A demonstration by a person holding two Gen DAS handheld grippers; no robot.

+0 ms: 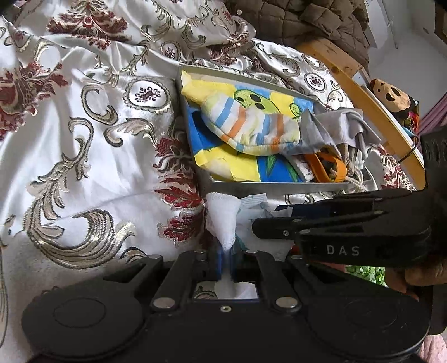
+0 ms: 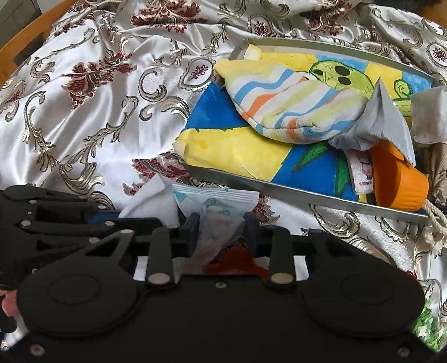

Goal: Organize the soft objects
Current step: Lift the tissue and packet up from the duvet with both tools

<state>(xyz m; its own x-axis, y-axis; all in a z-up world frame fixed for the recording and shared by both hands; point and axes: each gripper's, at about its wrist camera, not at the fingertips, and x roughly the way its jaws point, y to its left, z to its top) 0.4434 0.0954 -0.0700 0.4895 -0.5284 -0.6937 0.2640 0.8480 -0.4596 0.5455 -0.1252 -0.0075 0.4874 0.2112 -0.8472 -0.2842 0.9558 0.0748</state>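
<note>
My left gripper [image 1: 226,258] is shut on a white cloth [image 1: 223,216], which bunches up above its fingers. My right gripper [image 2: 222,226] is shut on a thin white and pale blue packet [image 2: 215,202]; the same white cloth [image 2: 149,199] lies just left of it. The two grippers are side by side, just in front of a metal tray [image 1: 279,186]. In the tray lie a yellow and blue painted sheet [image 2: 240,150], a striped soft pouch [image 2: 285,103], a grey cloth [image 2: 388,117] and an orange cup [image 2: 399,178].
A white satin bedcover [image 1: 83,139] with gold and red patterns covers the whole surface. A wooden frame [image 1: 363,97] curves along the right, with a brown quilted cloth [image 1: 301,22] and a soft toy [image 1: 391,95] beyond it. A rope end [image 2: 435,220] hangs over the tray's near corner.
</note>
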